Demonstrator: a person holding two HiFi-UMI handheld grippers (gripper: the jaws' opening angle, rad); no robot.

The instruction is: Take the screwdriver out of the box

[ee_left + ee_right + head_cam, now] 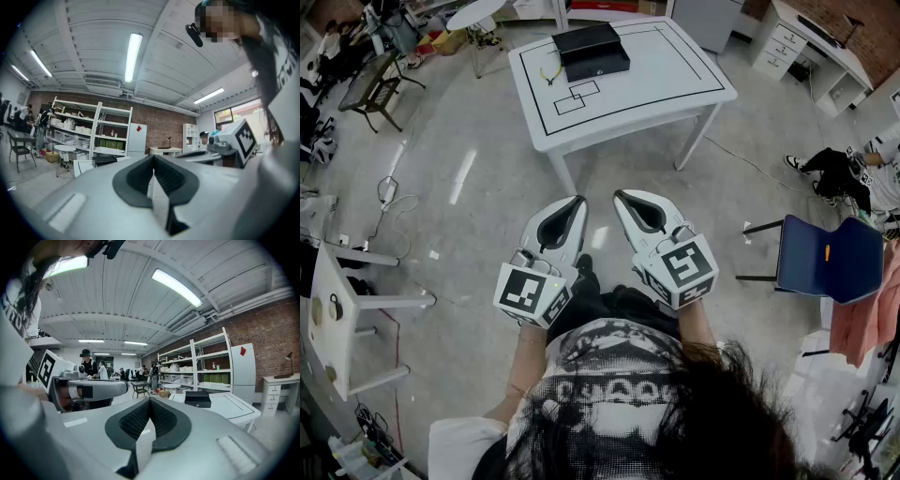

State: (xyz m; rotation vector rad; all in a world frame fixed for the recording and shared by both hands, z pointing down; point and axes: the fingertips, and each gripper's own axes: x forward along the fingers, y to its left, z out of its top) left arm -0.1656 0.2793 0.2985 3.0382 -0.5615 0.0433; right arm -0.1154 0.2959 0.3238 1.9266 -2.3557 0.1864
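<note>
Left gripper [578, 201] closed; right gripper [620, 196] closed

The white counter [675, 70], marked with black lines, stood on the grey floor [487, 216]. A black box [592, 52] lay on it, with a yellow-handled tool [549, 75] just beside.

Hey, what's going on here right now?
A person stands back from the white rectangular table, holding the left gripper and right gripper side by side in front of the body, both shut and empty. The black rectangular box sits on the table, apparently closed and untouched. No screwdriver is visible.
</note>
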